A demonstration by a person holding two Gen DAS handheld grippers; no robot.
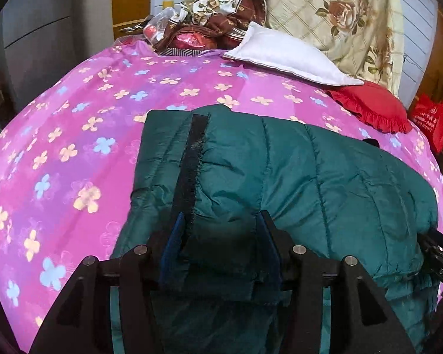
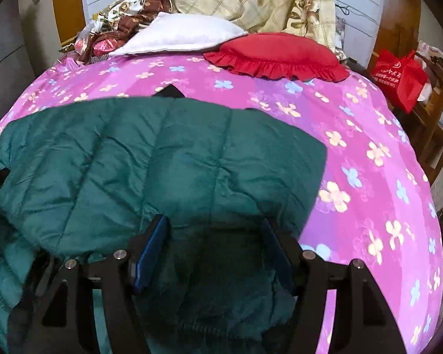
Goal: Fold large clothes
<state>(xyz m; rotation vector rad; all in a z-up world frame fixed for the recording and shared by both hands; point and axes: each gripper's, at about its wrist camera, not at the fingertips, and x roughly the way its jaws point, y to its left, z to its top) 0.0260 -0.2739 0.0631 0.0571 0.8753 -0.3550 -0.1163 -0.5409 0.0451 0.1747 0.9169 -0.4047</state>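
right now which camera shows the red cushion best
The right wrist view: the red cushion lies whole and near the middle, frill facing the camera, beside the white pillow. The left wrist view squeezes it, smaller and stretched, toward the right edge.

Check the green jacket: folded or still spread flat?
Folded: the green jacket lies doubled over in layers, a compact bundle on the pink bedspread.

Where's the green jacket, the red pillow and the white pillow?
green jacket (image 2: 162,153): right wrist view, quilted middle.
red pillow (image 2: 277,50): right wrist view, smooth top.
white pillow (image 1: 280,56): left wrist view, centre.
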